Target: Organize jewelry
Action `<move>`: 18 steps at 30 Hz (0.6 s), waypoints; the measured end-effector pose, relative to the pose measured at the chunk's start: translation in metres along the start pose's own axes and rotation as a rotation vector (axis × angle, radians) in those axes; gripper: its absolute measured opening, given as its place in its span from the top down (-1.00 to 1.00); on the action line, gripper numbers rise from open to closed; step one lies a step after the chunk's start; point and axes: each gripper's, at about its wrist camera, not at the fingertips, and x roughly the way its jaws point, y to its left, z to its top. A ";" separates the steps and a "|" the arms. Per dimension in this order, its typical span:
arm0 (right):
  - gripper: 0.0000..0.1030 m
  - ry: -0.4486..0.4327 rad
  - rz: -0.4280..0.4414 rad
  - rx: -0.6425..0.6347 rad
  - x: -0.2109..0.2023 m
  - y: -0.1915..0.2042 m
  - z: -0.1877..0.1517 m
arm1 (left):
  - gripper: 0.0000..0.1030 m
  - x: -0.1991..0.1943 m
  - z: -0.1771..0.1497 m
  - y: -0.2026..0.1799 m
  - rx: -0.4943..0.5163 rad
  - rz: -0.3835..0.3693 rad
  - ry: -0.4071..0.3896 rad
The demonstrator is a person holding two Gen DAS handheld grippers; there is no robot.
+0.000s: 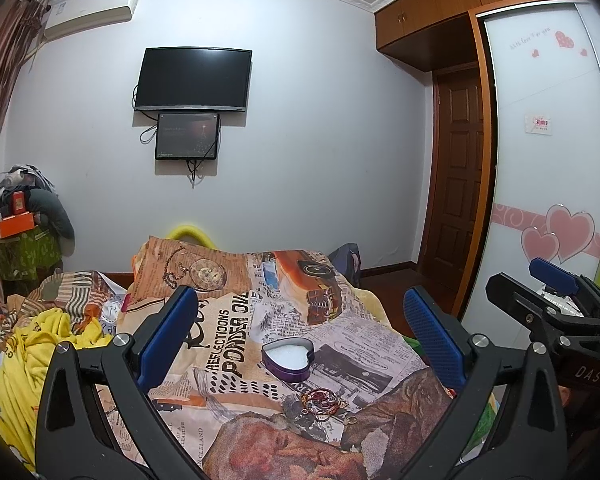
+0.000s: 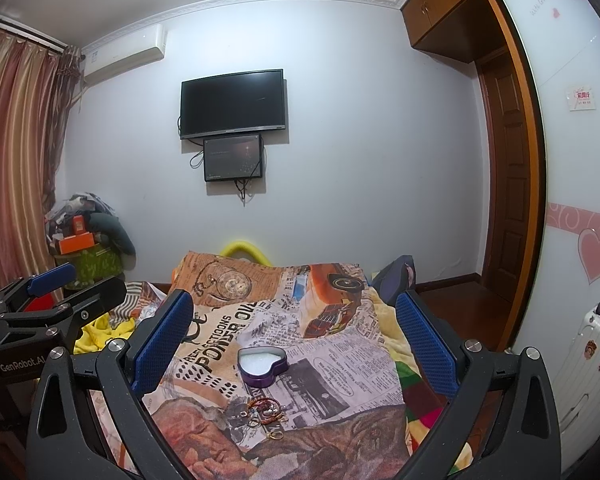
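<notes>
Hovering above the bed (image 1: pixel 260 320), the left gripper (image 1: pixel 300 332) is spread wide and empty, framing the open heart-shaped tin (image 1: pixel 288 360) and the jewelry pile (image 1: pixel 324 400) just nearer the camera, ready for a pick. Right wrist view: the right gripper (image 2: pixel 296 340) is likewise wide and empty over the tin (image 2: pixel 262 366) and jewelry (image 2: pixel 266 410); nothing blocks access, though yellow clothing (image 2: pixel 104 332) lies aside.

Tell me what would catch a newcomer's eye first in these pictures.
Probably the loud newspaper-print blanket spread over the bed, with a purple heart-shaped tin sitting open in the middle. Just in front of the tin lies a small tangle of jewelry. On the far wall hangs a dark TV, above a smaller screen.
</notes>
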 end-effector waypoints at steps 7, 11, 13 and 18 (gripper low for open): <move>-0.95 0.002 0.000 0.000 0.000 0.000 0.000 | -1.00 0.000 0.000 0.000 -0.001 -0.002 0.001; -0.95 0.002 0.000 0.000 0.000 0.000 0.000 | -1.00 0.001 -0.001 0.000 -0.002 0.000 0.001; -0.95 0.002 0.000 0.000 0.000 0.000 0.001 | -1.00 0.001 -0.001 0.000 -0.002 0.000 0.001; -0.95 0.003 0.001 0.001 0.000 0.000 -0.001 | -1.00 0.001 -0.001 0.000 -0.002 -0.001 0.001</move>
